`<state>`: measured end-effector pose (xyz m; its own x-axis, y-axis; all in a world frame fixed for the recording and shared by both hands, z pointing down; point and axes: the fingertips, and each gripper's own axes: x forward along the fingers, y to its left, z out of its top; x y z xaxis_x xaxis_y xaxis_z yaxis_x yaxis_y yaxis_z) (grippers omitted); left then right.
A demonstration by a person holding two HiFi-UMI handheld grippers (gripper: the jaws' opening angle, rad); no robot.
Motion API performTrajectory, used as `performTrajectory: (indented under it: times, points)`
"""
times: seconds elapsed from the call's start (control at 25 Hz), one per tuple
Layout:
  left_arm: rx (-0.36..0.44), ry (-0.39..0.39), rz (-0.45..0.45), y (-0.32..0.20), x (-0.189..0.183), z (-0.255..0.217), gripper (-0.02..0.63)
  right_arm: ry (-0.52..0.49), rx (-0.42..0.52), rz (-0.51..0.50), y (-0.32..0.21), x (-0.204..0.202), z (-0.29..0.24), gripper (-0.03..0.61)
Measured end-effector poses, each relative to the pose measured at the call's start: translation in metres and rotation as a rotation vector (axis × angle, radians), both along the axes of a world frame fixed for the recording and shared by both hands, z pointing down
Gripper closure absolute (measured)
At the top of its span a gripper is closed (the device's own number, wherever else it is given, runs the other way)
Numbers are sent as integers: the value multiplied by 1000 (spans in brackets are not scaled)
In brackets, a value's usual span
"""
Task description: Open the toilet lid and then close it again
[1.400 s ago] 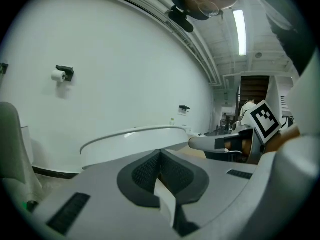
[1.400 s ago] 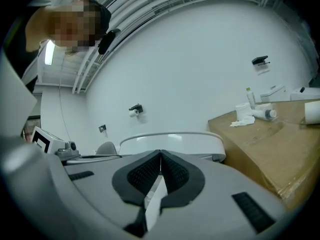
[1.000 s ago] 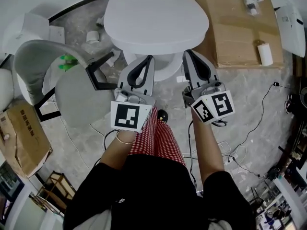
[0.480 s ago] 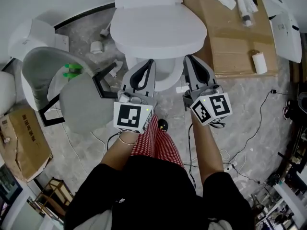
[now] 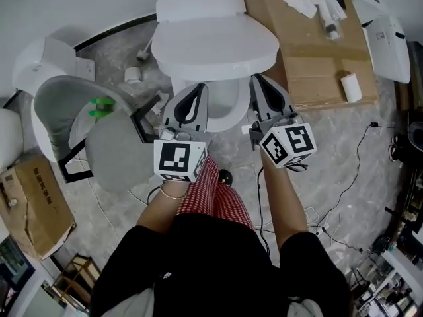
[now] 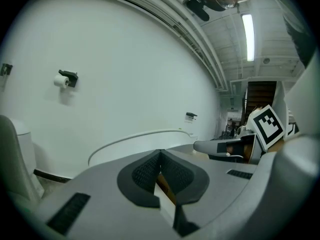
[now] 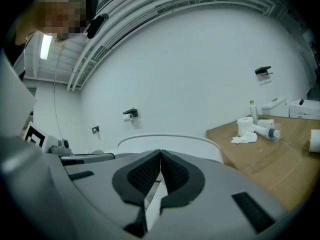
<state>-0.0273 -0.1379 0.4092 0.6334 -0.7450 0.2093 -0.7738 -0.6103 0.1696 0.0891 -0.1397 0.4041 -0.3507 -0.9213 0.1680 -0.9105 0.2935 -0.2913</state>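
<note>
Lid (image 5: 215,41) flat, front edge toward person (image 5: 211,263)

Looks along the left gripper (image 6: 160,154), jaws pressed together at the tips, nothing between. Faces the white lid (image 6: 131,144) just beyond, under a wall (image 6: 135,79) with a paper roll (image 6: 62,80) high at left. Catches the right gripper (image 6: 200,147) at right.

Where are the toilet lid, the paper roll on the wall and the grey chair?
toilet lid (image 5: 215,41), head view, middle of its closed top.
paper roll (image 6: 61,81), left gripper view, the roll's white side.
grey chair (image 5: 114,152), head view, its seat.
</note>
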Motion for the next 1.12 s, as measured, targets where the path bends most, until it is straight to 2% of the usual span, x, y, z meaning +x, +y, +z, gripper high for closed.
performTrajectory:
  times: [0.32,0.52,1.12]
  points:
    - [12,-20,-27,-22,-10,-13,609,3,14,-1,-16,0,-17,558]
    - [16,-14,-29,-32,-11,-20,609,39,24,5,-26,-2,-25,558]
    - [27,-4,34,-61,-8,-42,609,51,27,42,-55,2,-45,558]
